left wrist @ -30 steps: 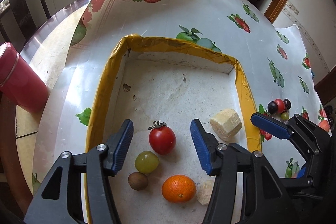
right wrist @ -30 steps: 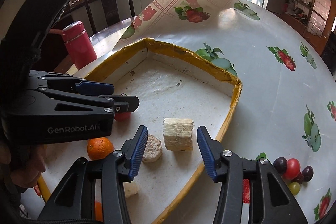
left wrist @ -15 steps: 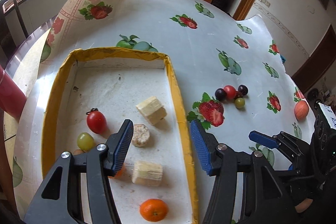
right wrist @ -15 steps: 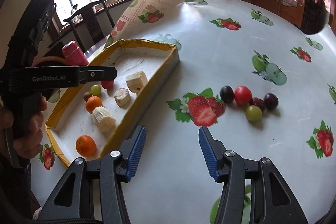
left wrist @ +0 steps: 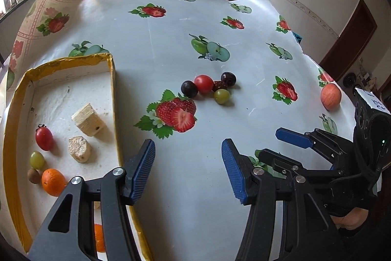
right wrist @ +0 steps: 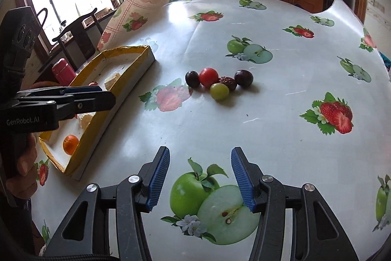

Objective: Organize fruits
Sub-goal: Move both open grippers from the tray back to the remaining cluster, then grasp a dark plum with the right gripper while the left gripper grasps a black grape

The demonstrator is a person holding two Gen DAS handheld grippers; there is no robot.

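A small cluster of fruit lies on the tablecloth: a red cherry tomato (left wrist: 203, 84), a green grape (left wrist: 221, 96), two dark plums (left wrist: 189, 88) and a brown date (right wrist: 227, 82). A yellow-rimmed tray (left wrist: 114, 99) at the left holds a tomato (left wrist: 44, 138), a grape (left wrist: 37, 159), an orange (left wrist: 53, 182), a kiwi and pale cut pieces (left wrist: 88, 119). An apple (left wrist: 330, 96) sits far right. My left gripper (left wrist: 188, 168) hangs open over bare cloth beside the tray. My right gripper (right wrist: 200, 177) is open too, nearer than the cluster, nothing between its fingers.
The fruit-print tablecloth (right wrist: 268, 114) curls up at its far left corner. A red flask (right wrist: 64, 72) and a dark chair (right wrist: 78, 38) stand beyond the tray. A hand (right wrist: 23, 163) grips the left tool at the left edge.
Both grippers have swung right, off the tray and out over the open cloth. The loose fruit cluster now lies ahead of both. Neither has taken hold of anything.
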